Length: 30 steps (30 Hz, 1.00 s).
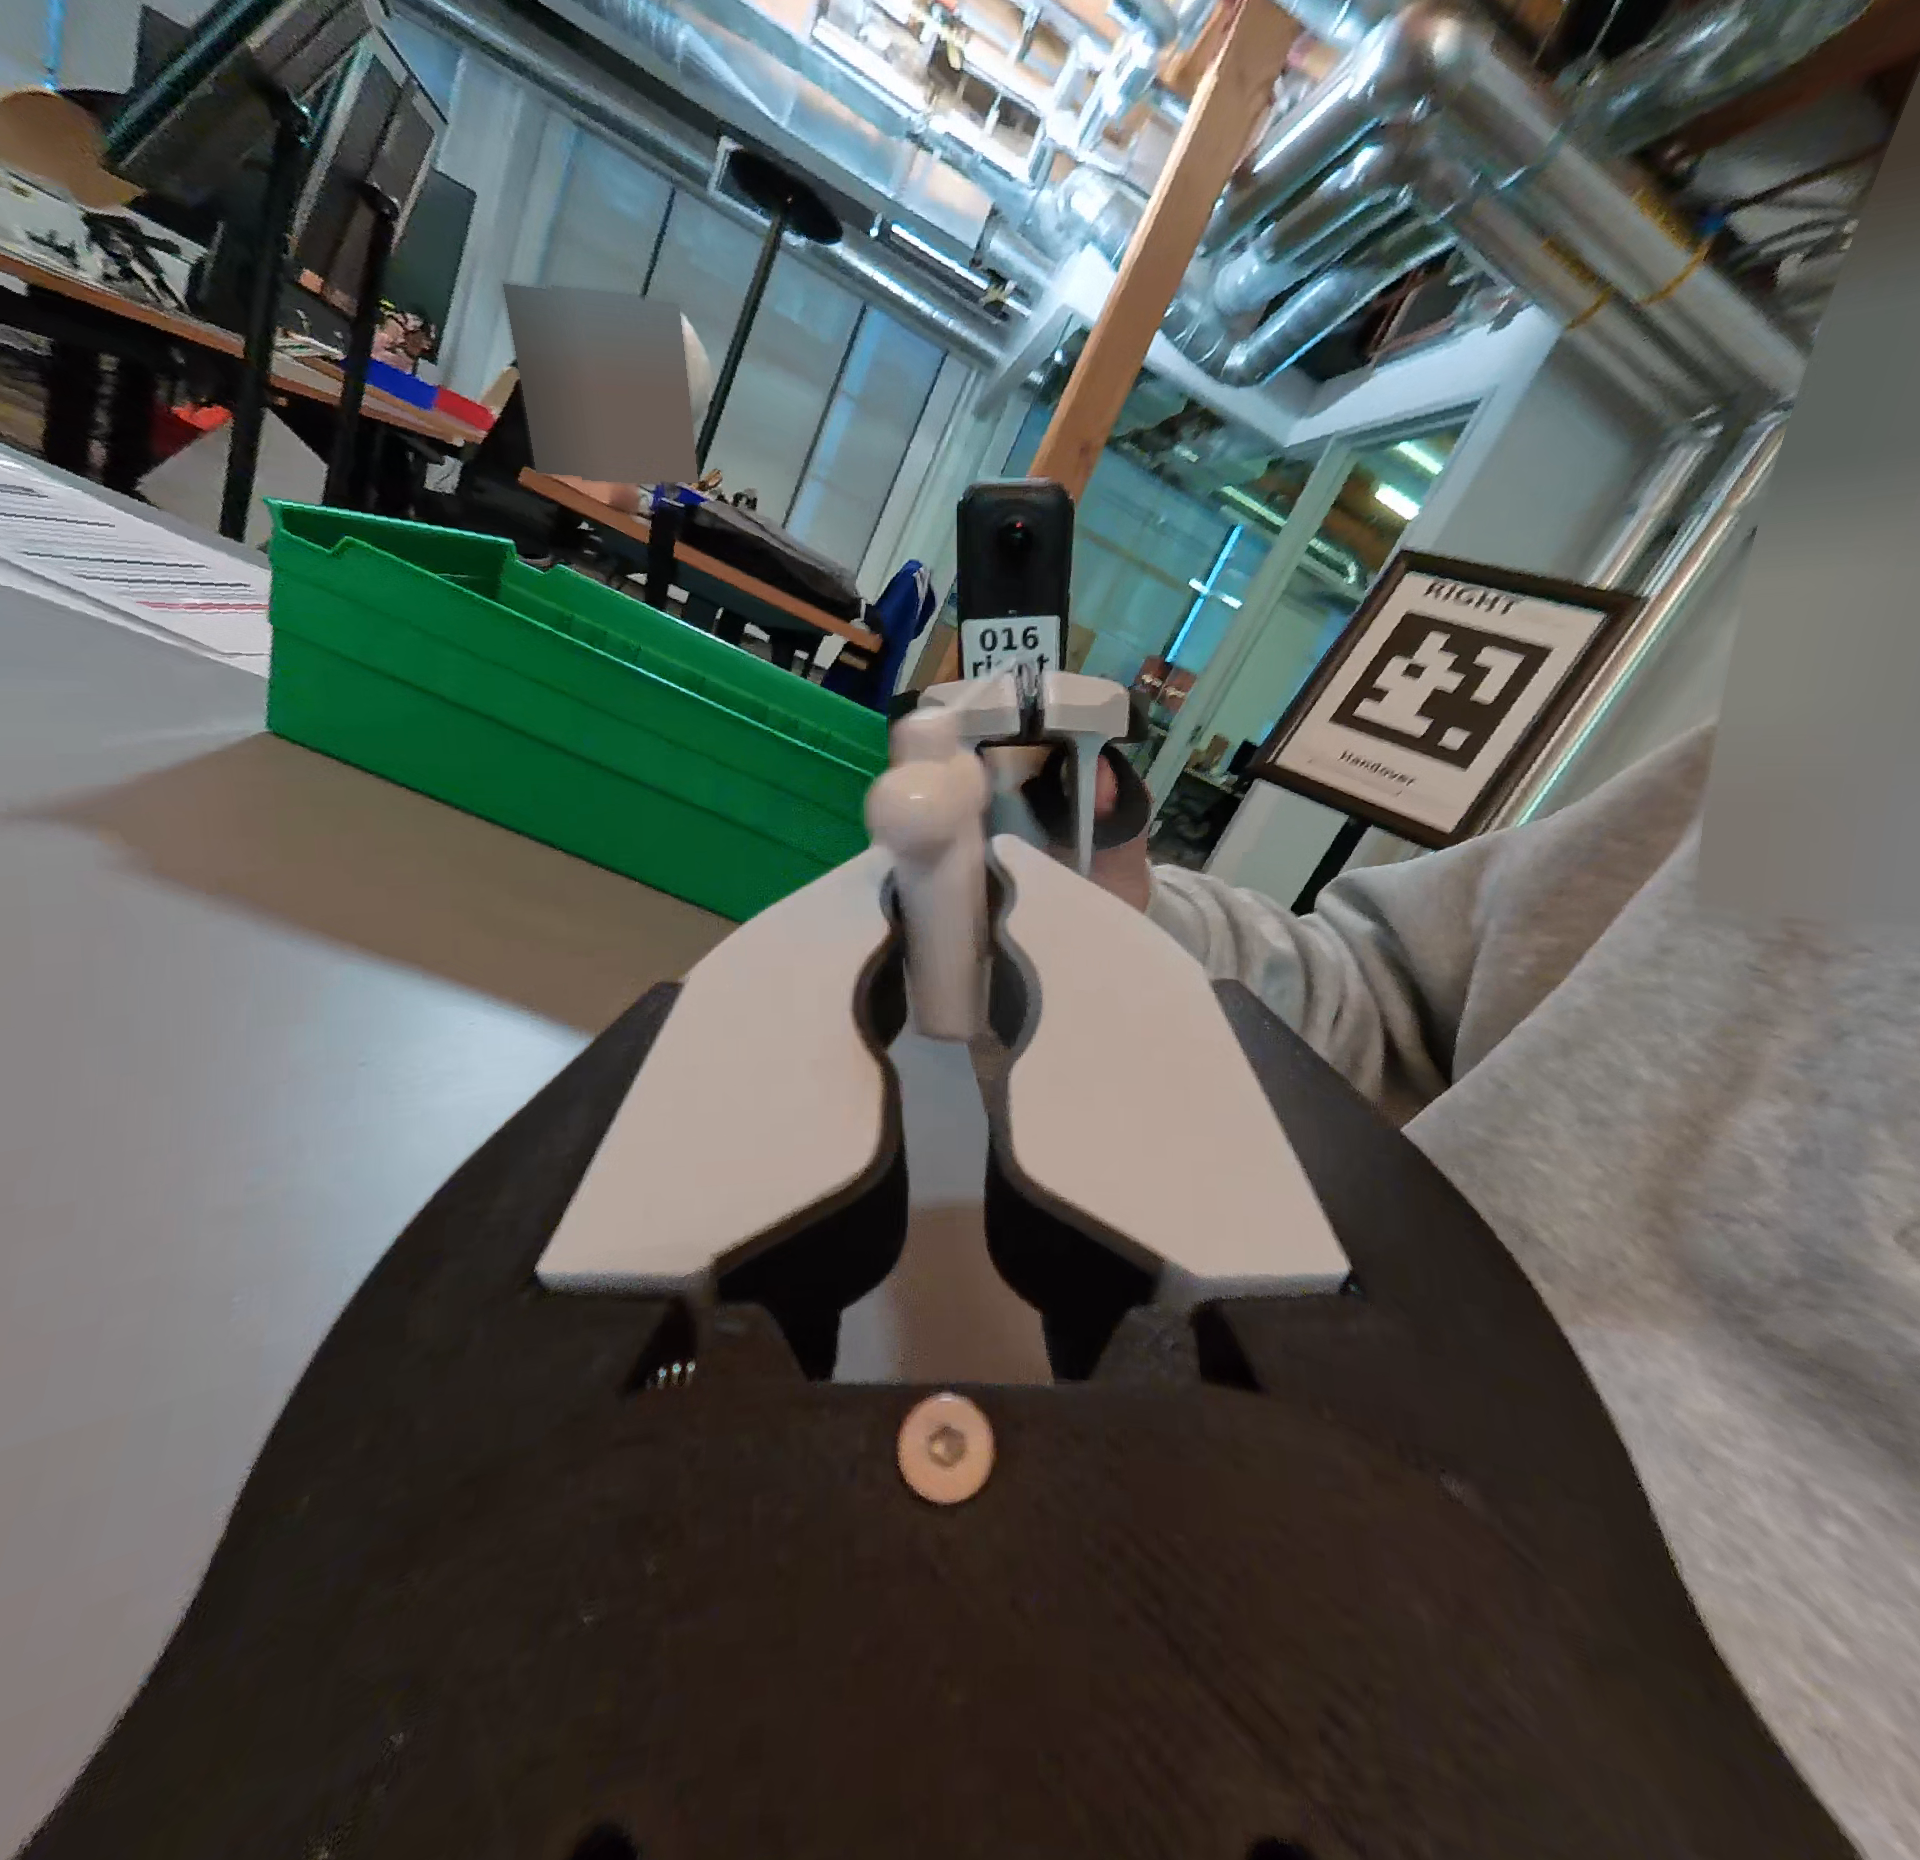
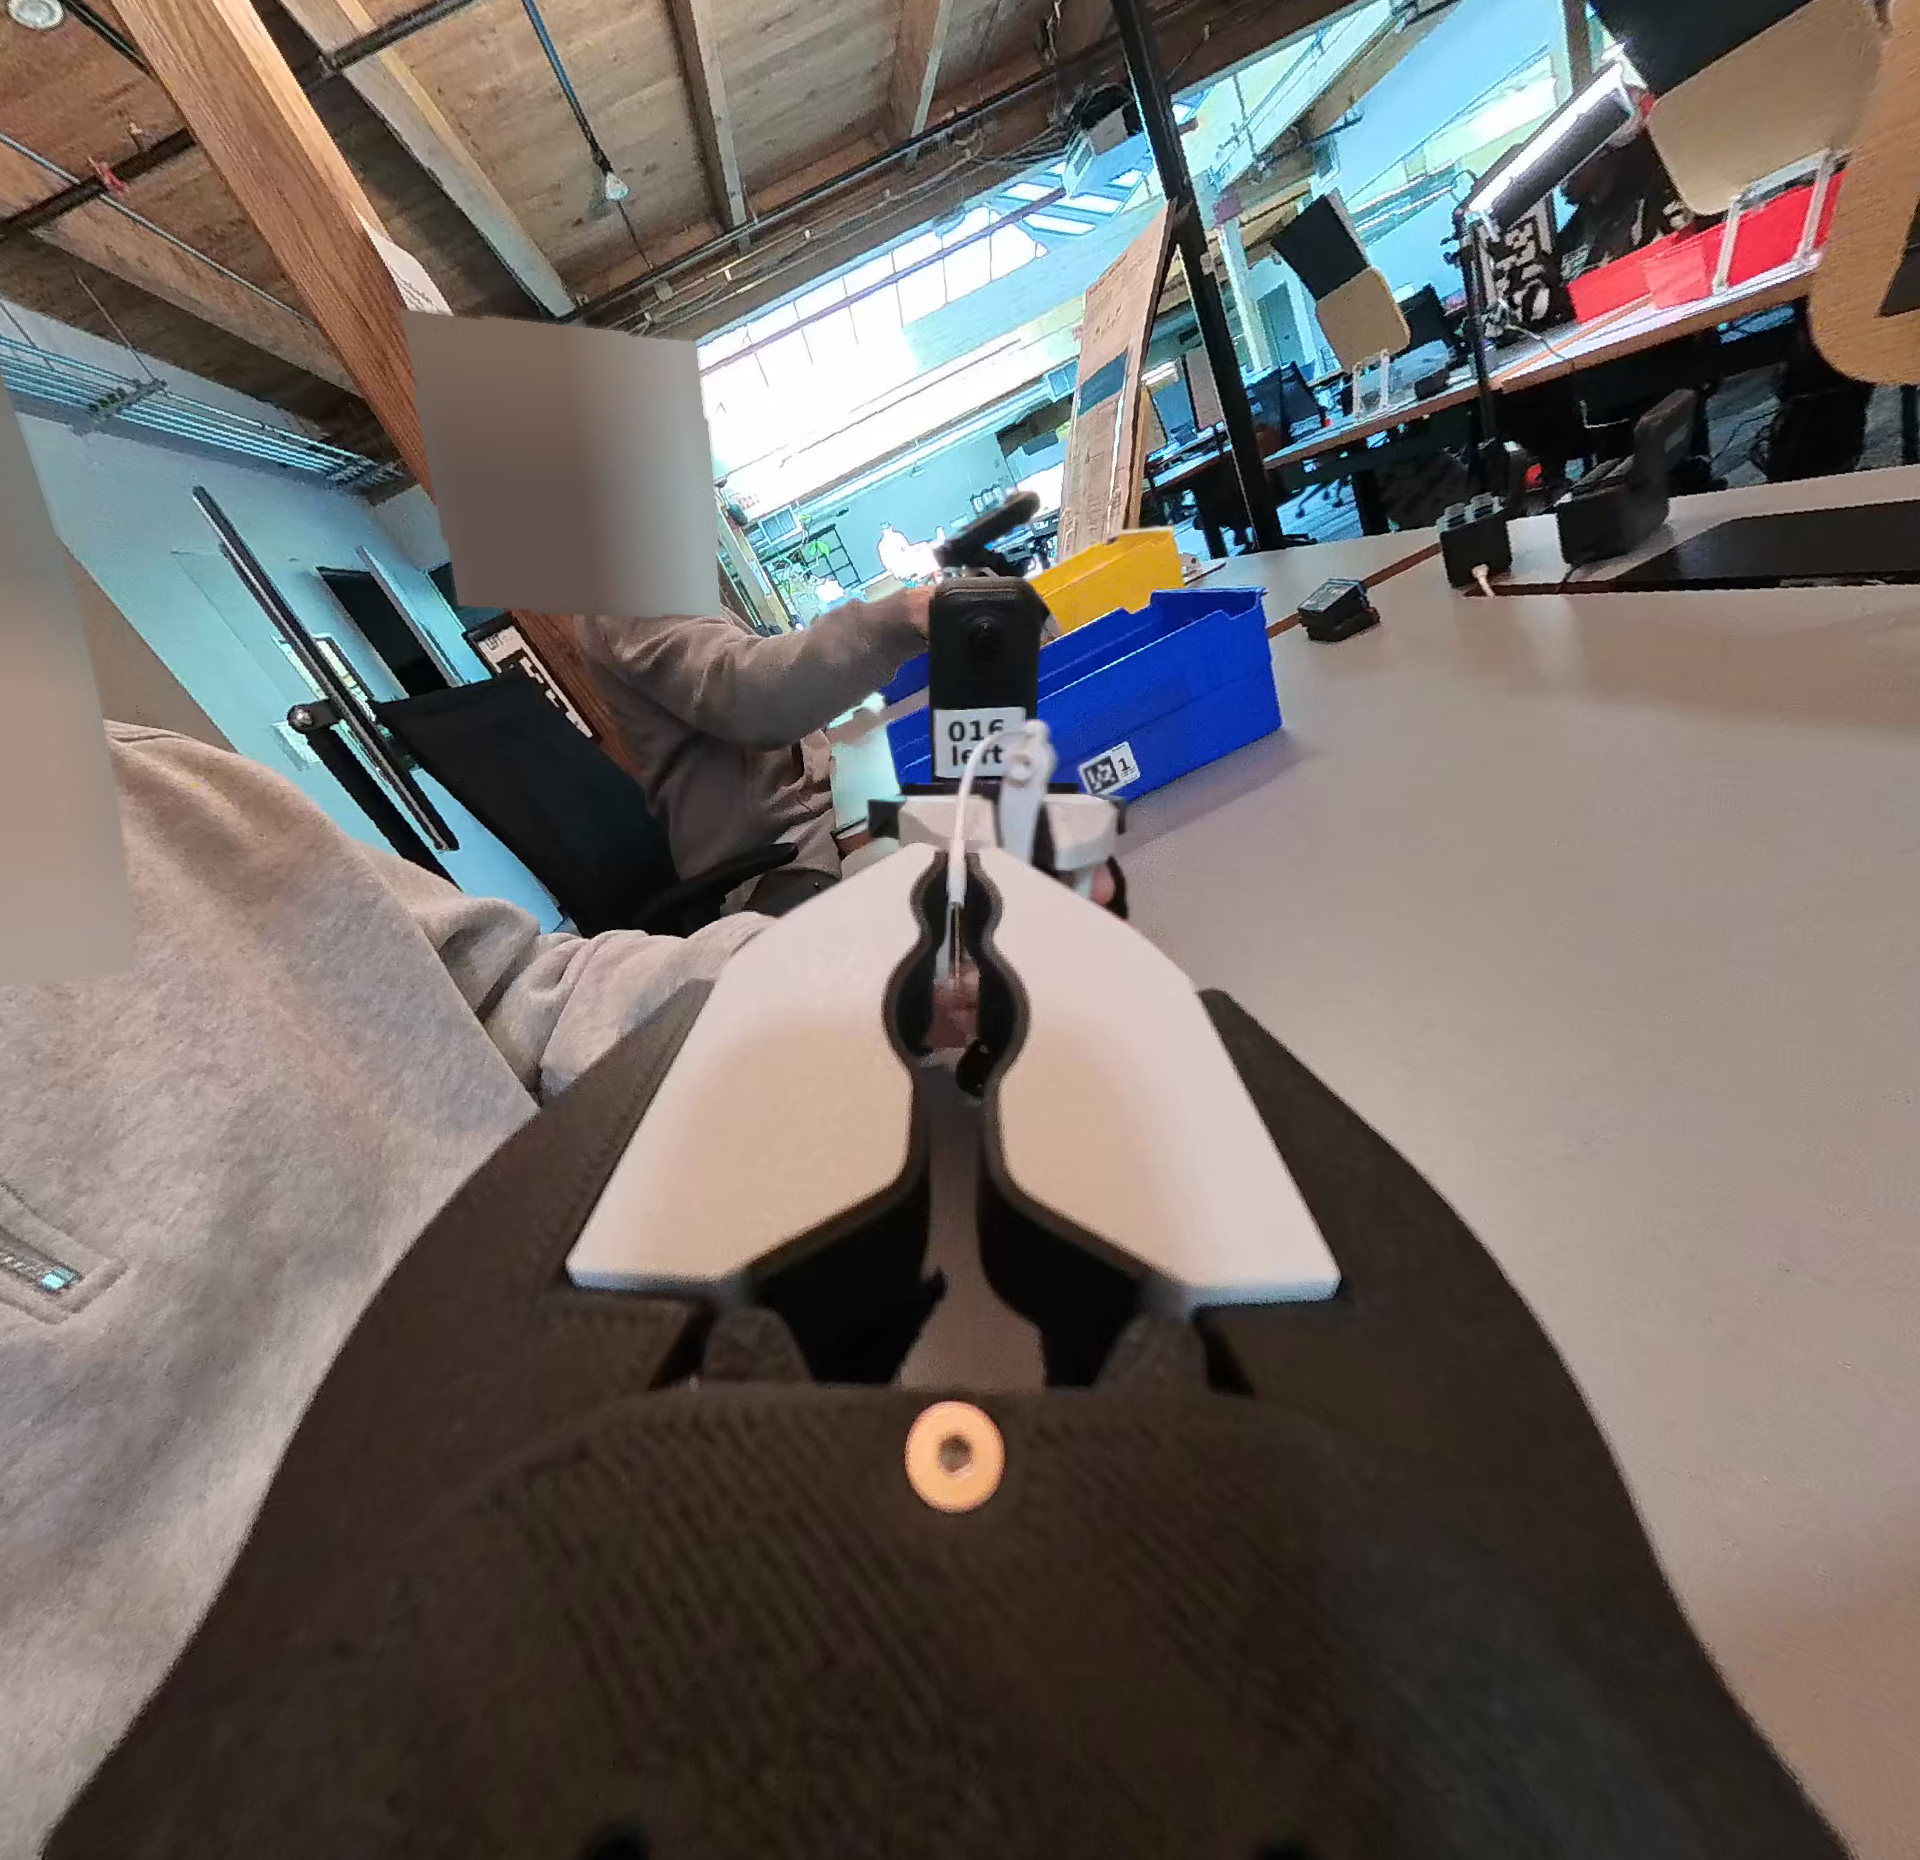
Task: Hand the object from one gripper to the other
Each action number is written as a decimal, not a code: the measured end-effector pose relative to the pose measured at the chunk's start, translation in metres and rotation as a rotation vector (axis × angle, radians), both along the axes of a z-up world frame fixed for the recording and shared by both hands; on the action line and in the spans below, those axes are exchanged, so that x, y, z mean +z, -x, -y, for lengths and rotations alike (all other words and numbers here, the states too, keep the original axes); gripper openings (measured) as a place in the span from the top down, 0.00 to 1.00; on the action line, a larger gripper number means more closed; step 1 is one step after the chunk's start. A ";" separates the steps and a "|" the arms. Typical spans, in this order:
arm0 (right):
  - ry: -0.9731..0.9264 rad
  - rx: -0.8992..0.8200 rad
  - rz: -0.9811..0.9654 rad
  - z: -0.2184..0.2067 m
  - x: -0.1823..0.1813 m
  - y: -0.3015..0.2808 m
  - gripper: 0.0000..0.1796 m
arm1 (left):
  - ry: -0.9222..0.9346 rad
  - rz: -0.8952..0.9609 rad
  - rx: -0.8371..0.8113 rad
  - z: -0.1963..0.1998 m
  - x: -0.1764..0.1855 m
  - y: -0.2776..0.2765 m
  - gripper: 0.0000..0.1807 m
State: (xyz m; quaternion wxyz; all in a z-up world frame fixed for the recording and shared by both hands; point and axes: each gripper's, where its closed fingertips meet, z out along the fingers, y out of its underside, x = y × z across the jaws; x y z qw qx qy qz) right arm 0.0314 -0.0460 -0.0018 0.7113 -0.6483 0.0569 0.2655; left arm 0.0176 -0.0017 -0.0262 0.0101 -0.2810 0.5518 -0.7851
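**Both grippers on one white object**

Our left gripper (image 1: 940,937) is clamped on the stem of a small white plastic object with a rounded knob (image 1: 932,875). Our right gripper (image 2: 961,927) pinches its thin white cord (image 2: 961,834), jaws nearly closed. Both grippers meet above the grey table (image 1: 208,1083); a green plastic bin (image 1: 540,688) and blue plastic bin (image 2: 1153,688) stand behind.

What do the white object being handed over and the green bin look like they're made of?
White object: looks like glossy moulded plastic, with a highlight on its rounded knob; a thin white cable trails from it. Green bin: rigid, matte plastic, with moulded ribs and uniform colour.
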 end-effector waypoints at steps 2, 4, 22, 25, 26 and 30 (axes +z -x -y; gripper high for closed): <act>-0.002 -0.006 -0.012 0.001 0.000 -0.003 0.99 | 0.032 -0.011 -0.001 -0.003 0.002 -0.001 0.95; 0.004 -0.013 -0.019 0.001 -0.002 -0.005 0.99 | 0.049 -0.019 -0.007 -0.004 0.003 -0.001 0.95; -0.101 -0.486 0.619 0.001 0.010 -0.025 0.51 | 0.227 -0.227 0.118 -0.028 -0.005 -0.025 0.95; -0.055 -0.439 0.837 -0.014 -0.005 -0.004 0.44 | 0.223 -0.296 0.019 -0.013 -0.007 -0.020 0.95; -0.025 -0.422 0.888 -0.020 -0.013 0.000 0.41 | 0.214 -0.307 -0.001 -0.008 -0.009 -0.019 0.95; 0.068 -0.393 1.094 -0.030 -0.034 0.009 0.41 | 0.219 -0.357 -0.084 0.011 -0.012 -0.013 0.95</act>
